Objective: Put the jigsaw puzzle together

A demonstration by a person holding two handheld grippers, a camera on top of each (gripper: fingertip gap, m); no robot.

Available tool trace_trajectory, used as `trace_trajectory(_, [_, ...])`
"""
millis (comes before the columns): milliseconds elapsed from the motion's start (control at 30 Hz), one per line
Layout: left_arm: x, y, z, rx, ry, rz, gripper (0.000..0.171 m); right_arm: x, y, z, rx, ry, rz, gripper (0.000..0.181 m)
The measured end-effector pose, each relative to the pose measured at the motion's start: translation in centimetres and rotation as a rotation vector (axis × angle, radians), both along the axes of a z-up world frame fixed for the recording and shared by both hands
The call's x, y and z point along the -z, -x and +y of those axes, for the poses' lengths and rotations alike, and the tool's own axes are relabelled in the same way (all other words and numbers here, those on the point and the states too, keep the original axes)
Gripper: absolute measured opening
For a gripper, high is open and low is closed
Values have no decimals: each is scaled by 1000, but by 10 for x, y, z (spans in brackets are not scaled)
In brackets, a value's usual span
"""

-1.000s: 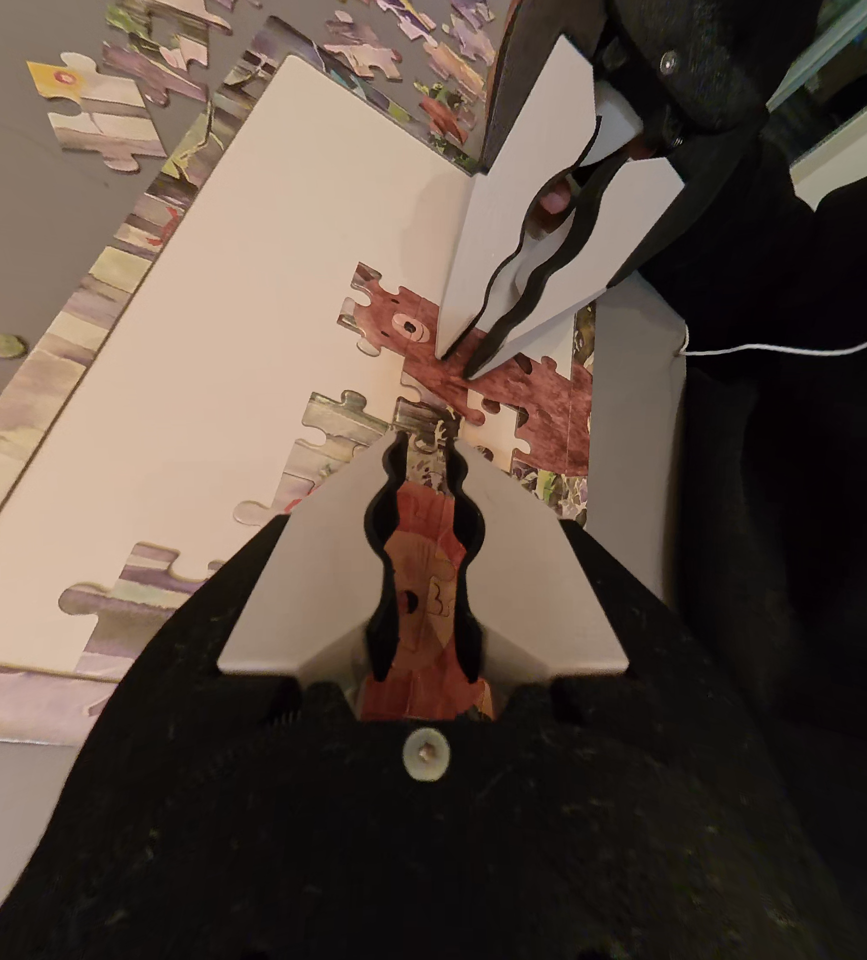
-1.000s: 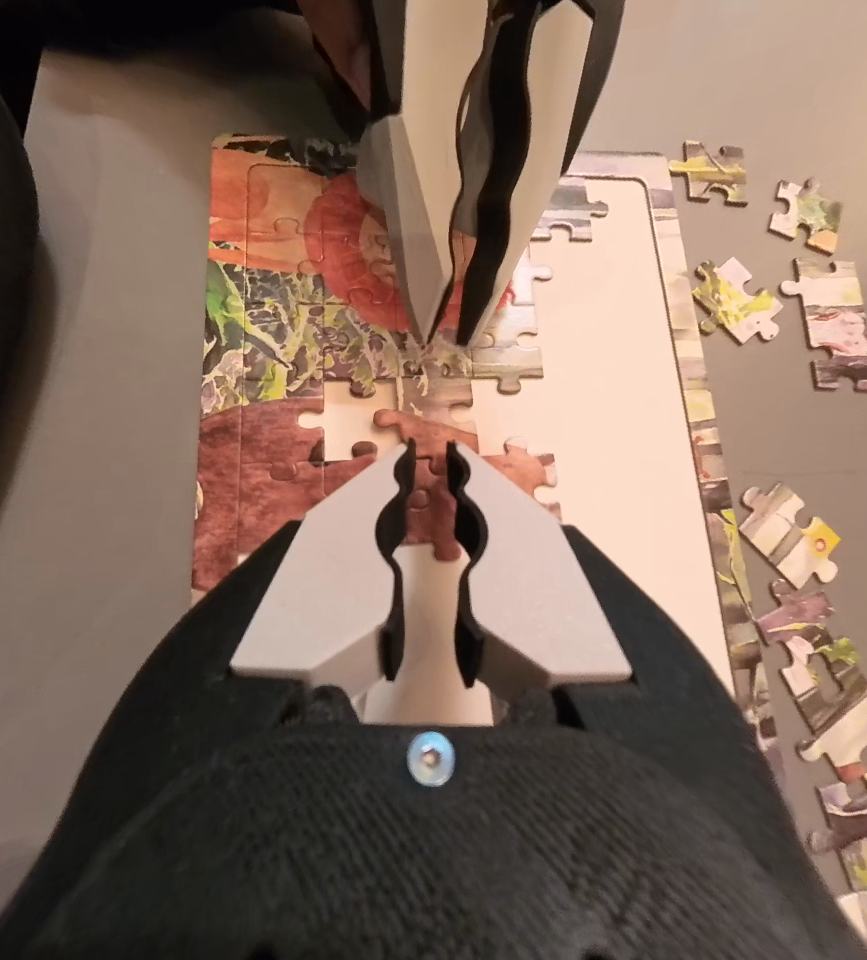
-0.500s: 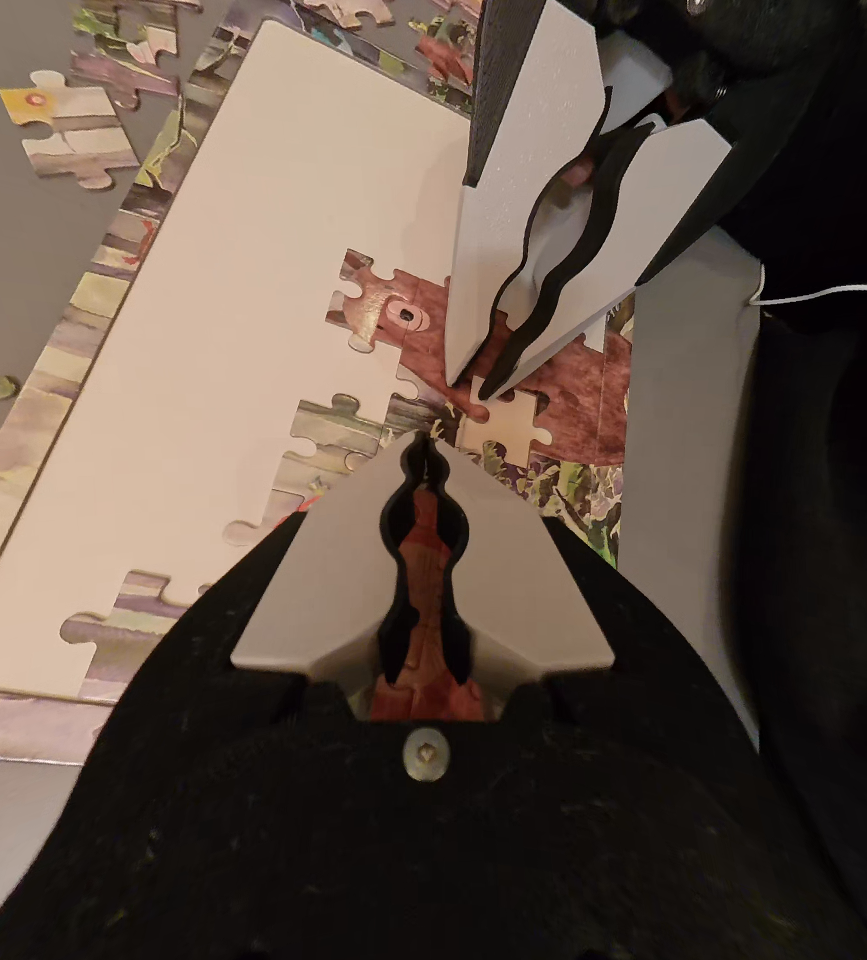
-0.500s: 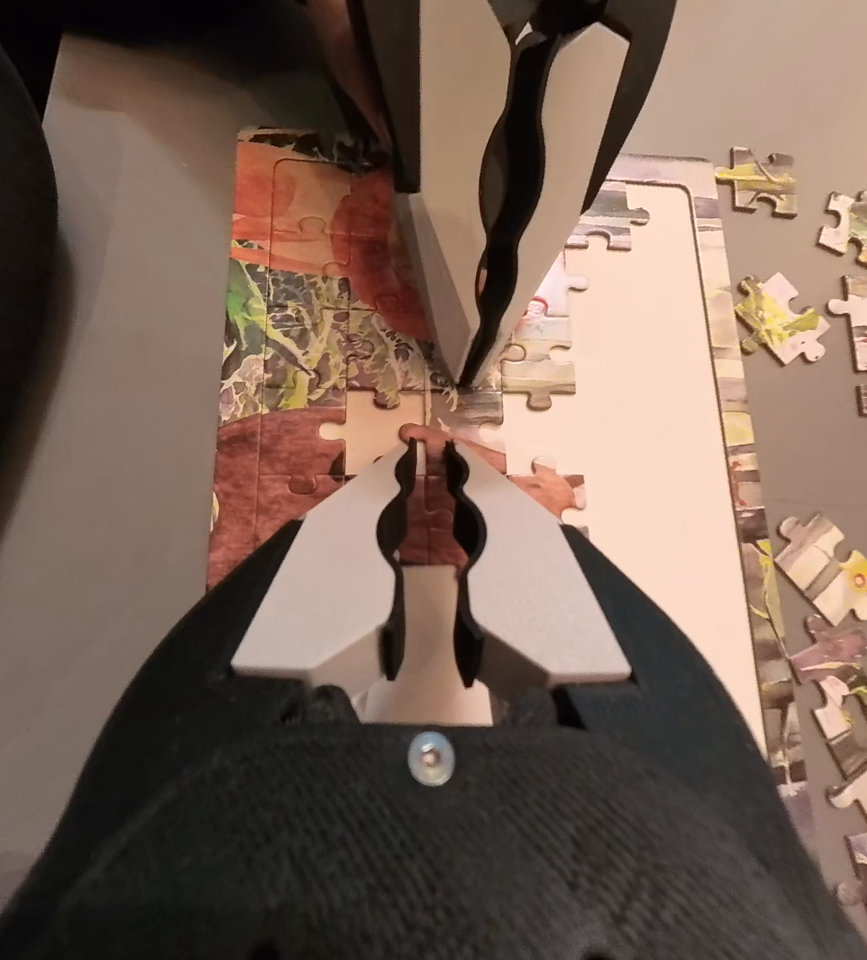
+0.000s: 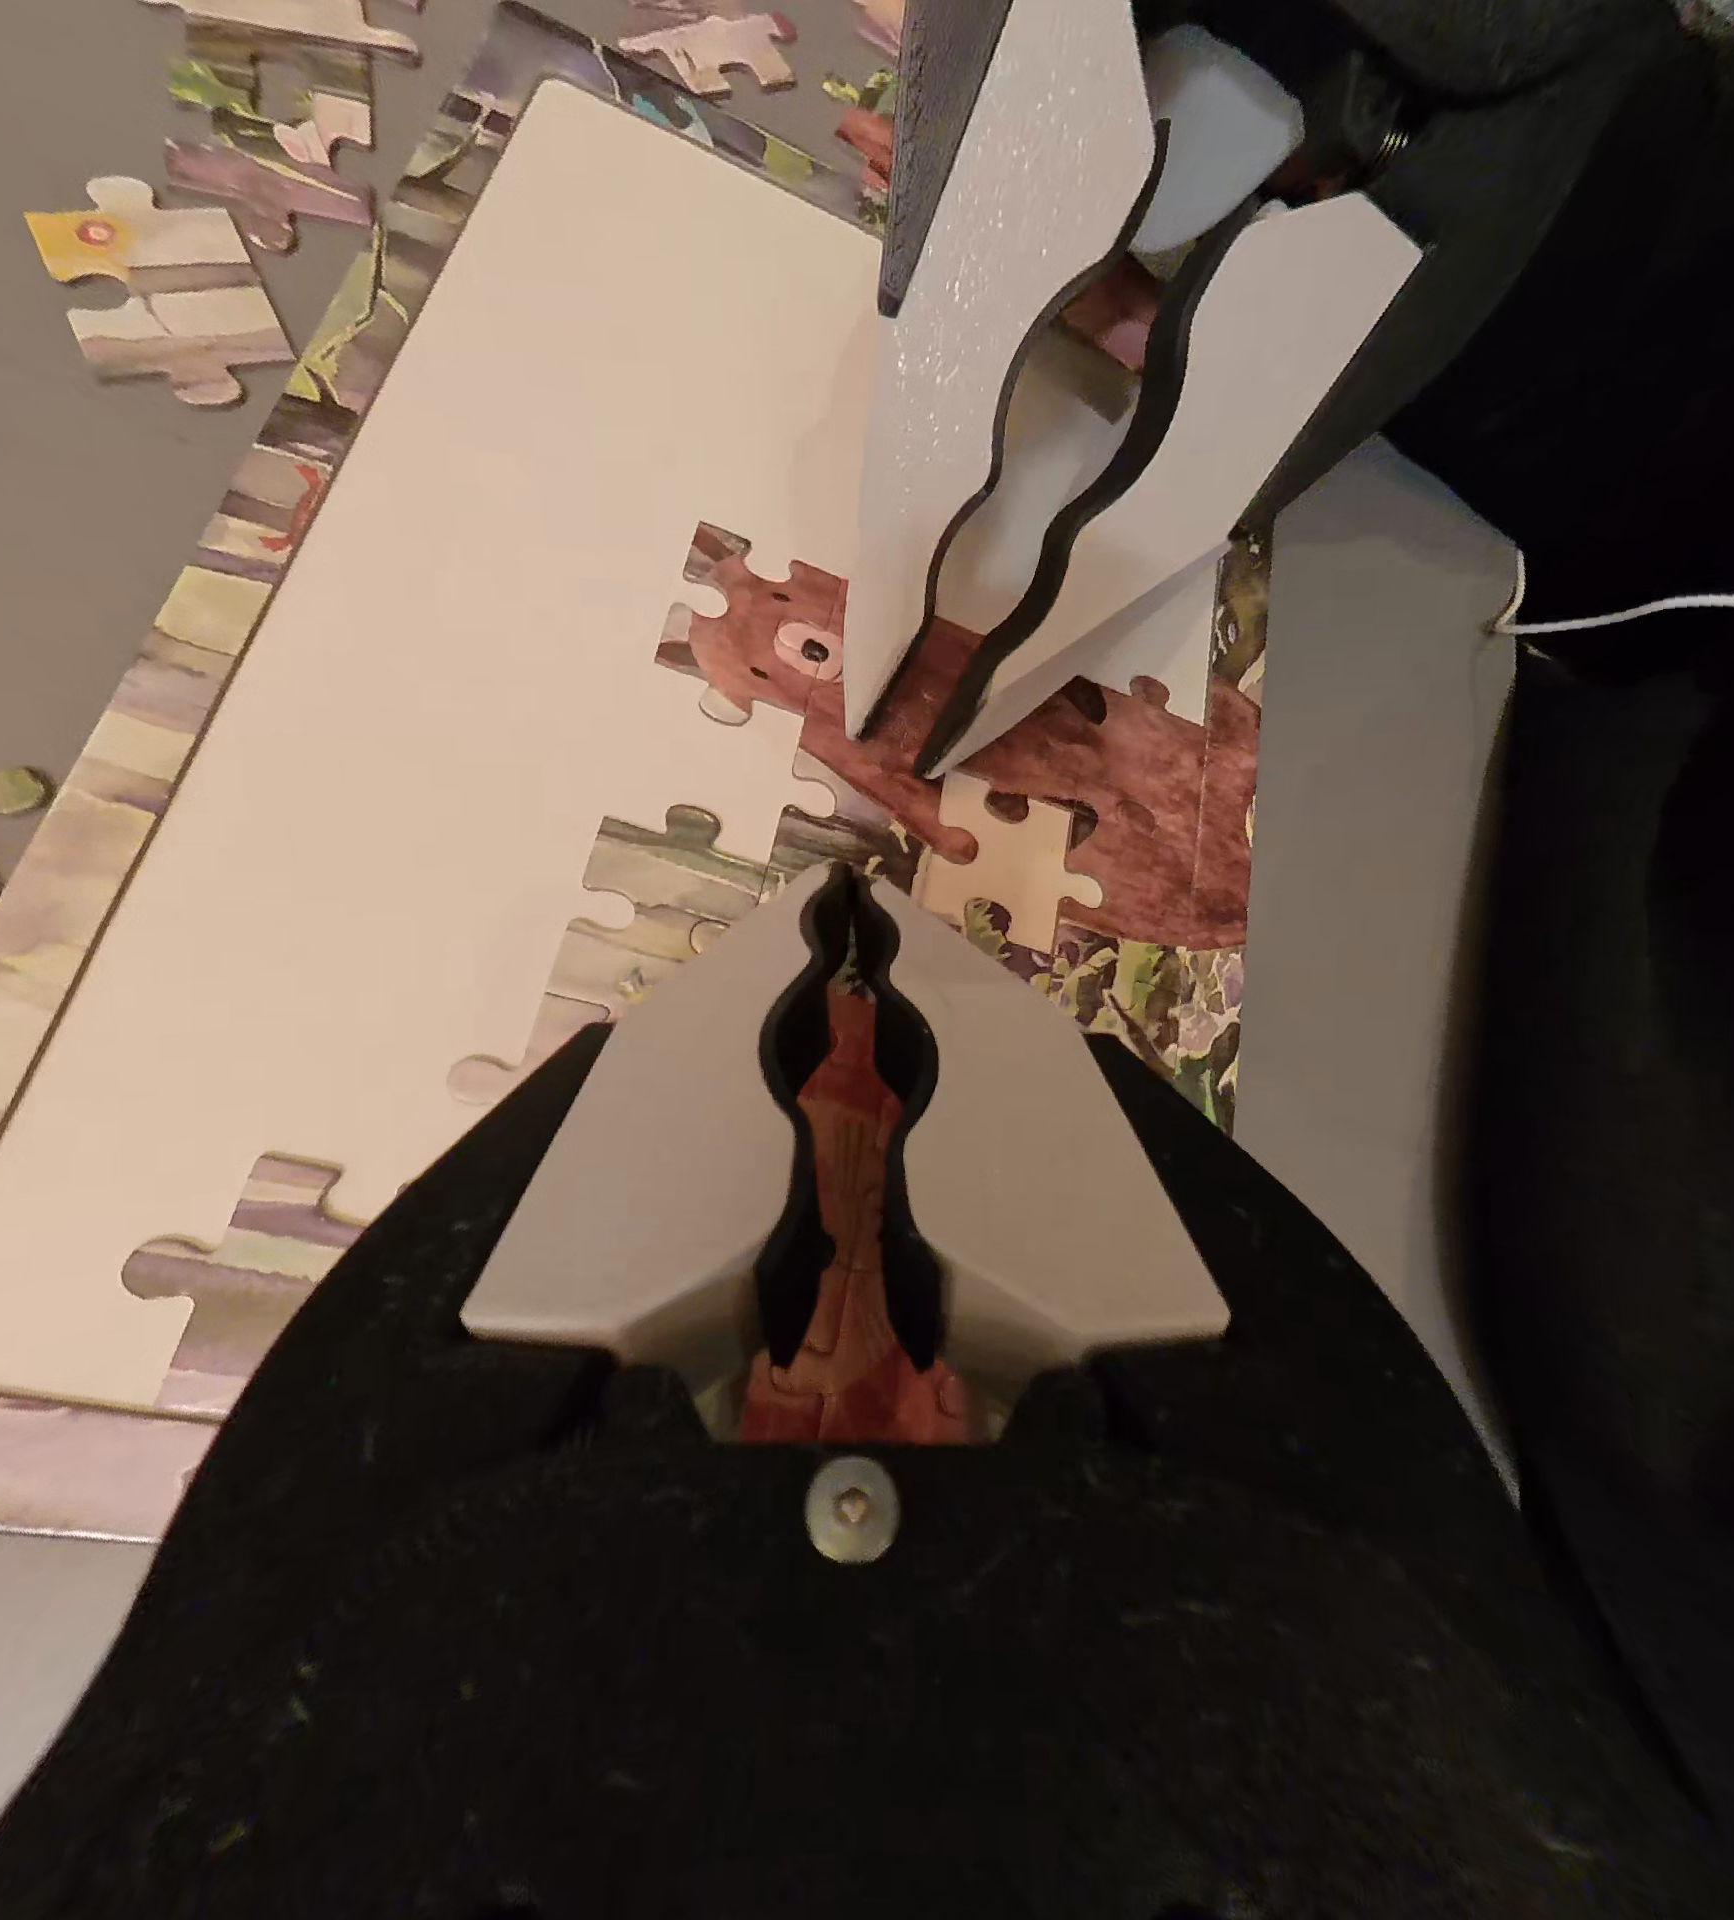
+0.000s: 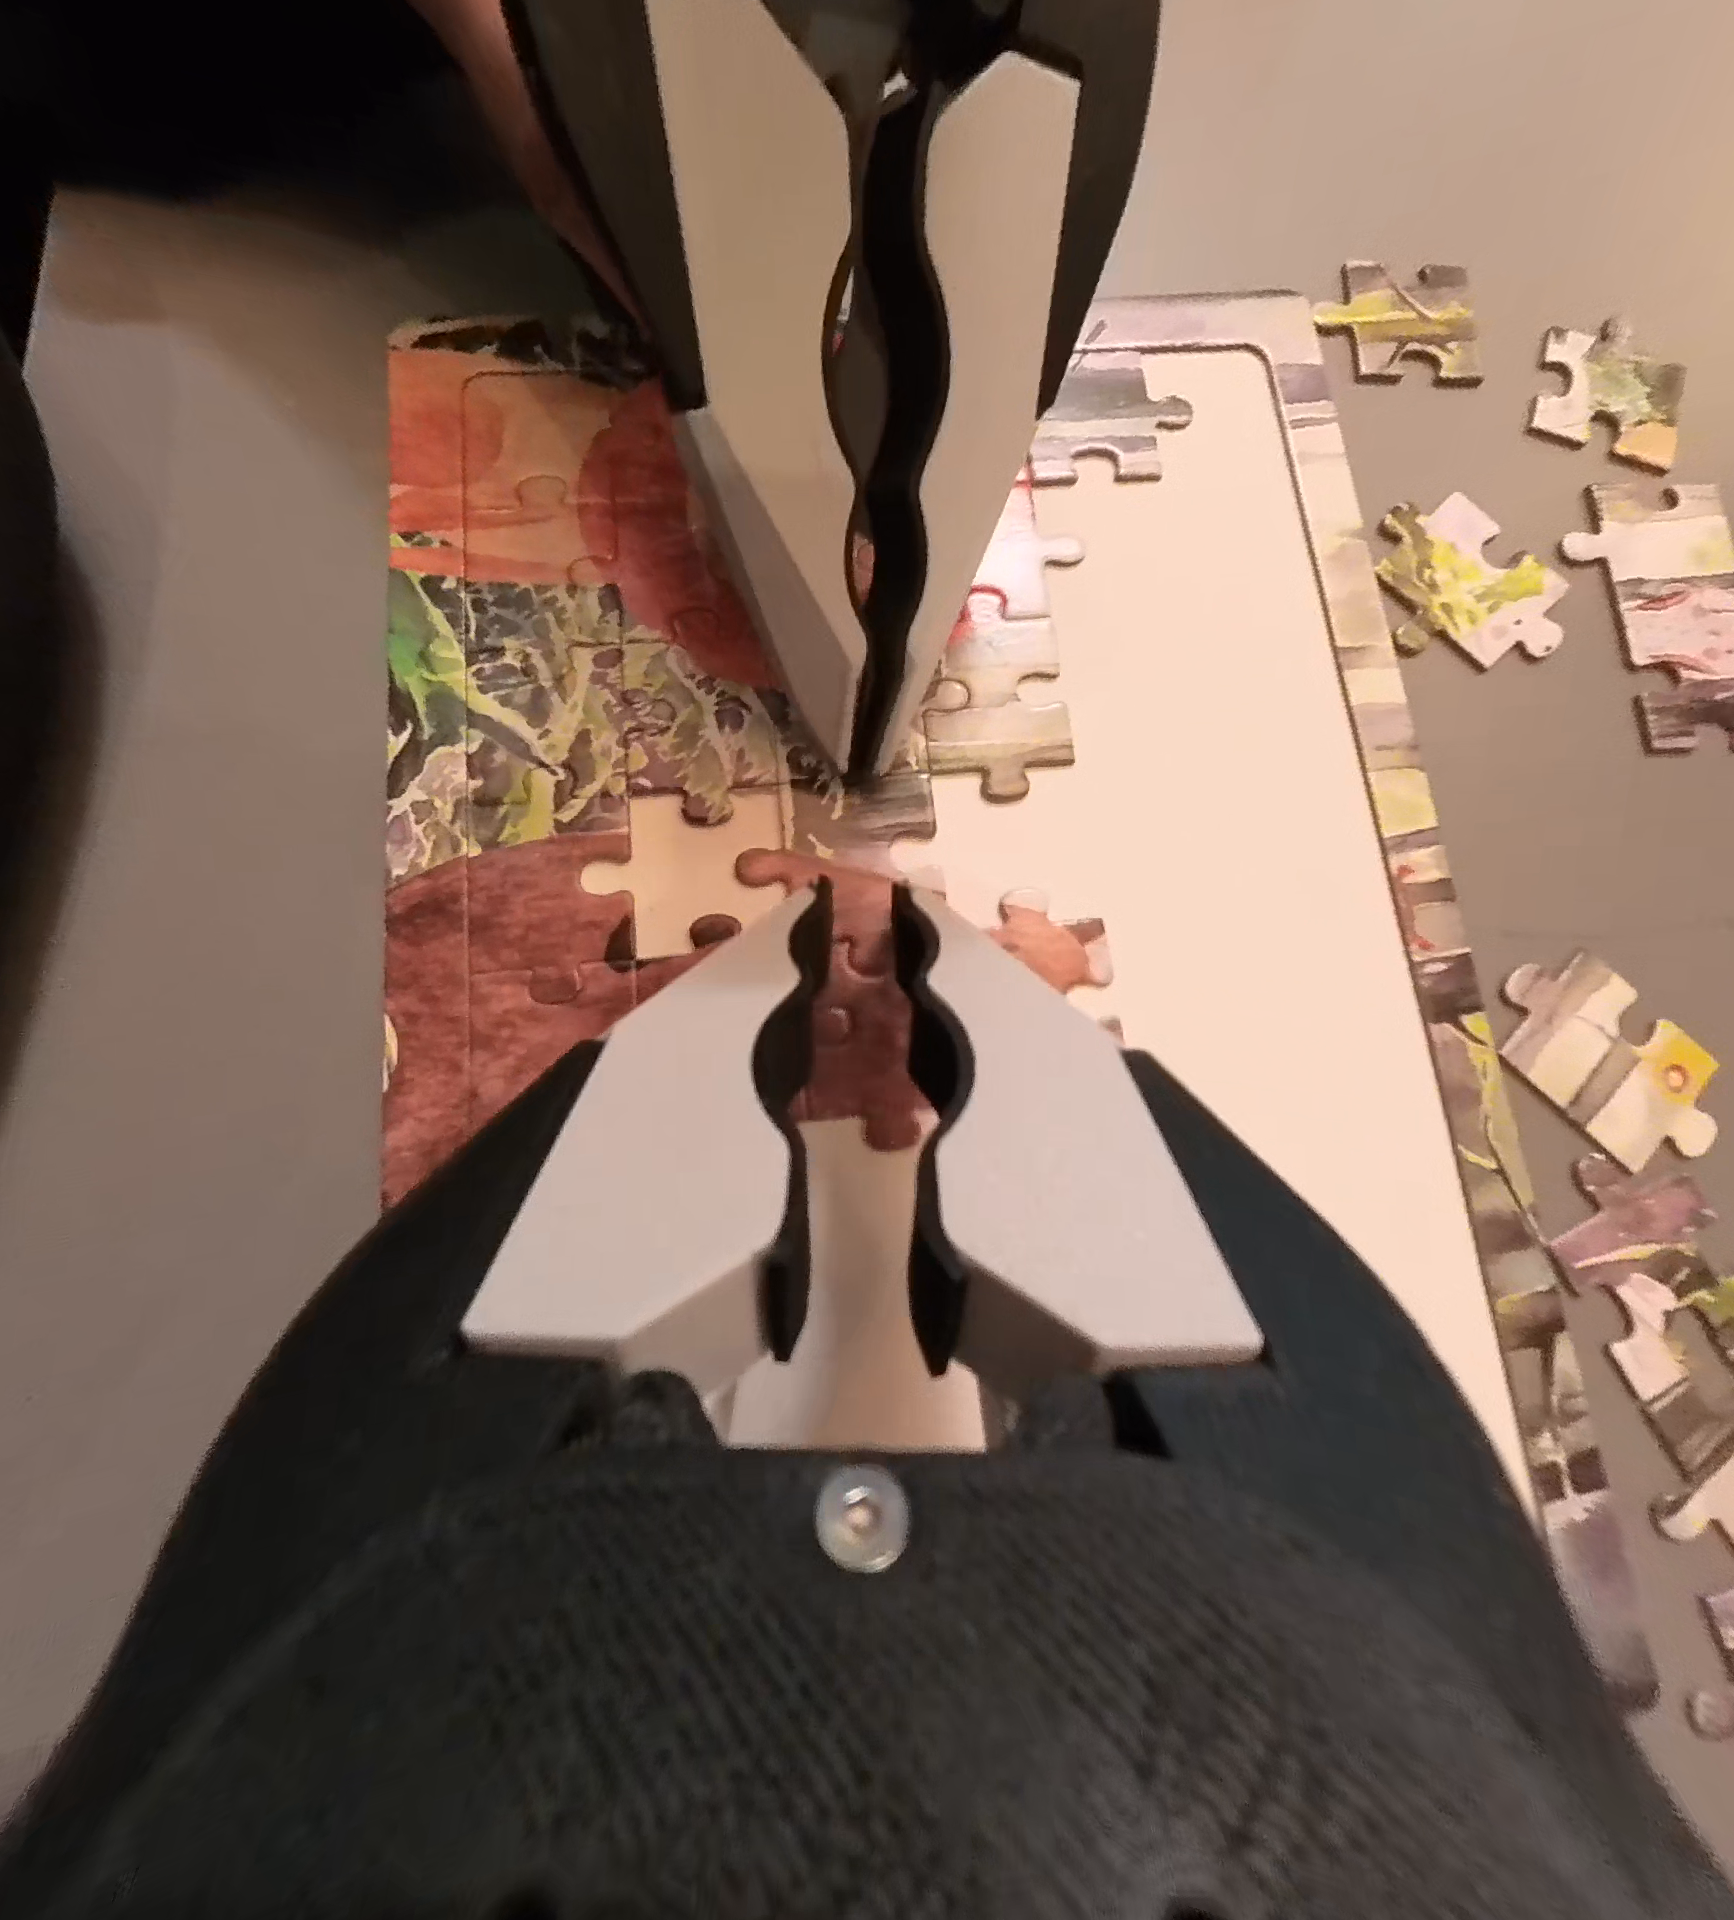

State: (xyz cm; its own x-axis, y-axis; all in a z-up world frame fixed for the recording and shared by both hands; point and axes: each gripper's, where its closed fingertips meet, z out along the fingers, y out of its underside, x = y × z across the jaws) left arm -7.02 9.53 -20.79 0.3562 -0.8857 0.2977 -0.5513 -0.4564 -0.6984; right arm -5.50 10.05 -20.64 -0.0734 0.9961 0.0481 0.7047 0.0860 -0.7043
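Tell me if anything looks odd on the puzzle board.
One hole sits bare inside the finished brown part of the puzzle, between both hand-held grippers. Nothing looks damaged or askew; loose pieces lie flat beside the board.

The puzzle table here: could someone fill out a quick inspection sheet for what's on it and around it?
Surface: grey table.
Job's things: puzzle tray, partly filled; one piece-shaped gap in the finished part.
Clutter: loose pieces beside the tray.
Claws: left claw shut, tips on the assembled pieces; right claw slightly open, empty, over the brown patch.
Cables: thin white cord.
Surroundings: dark, nothing seen.
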Motion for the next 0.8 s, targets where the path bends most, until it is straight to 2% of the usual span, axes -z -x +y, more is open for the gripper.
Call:
trace_trajectory(433, [3,-1,0,-8,27,-2,0,1,0,8,87,125,10,7])
trace_trajectory(567, [-4,2,6,-26,-47,-3,0,-26,1,16,118,120,141,4])
trace_trajectory(800, [-33,15,30,-162,-112,-142,0,-73,-15,53,291,90,383,4])
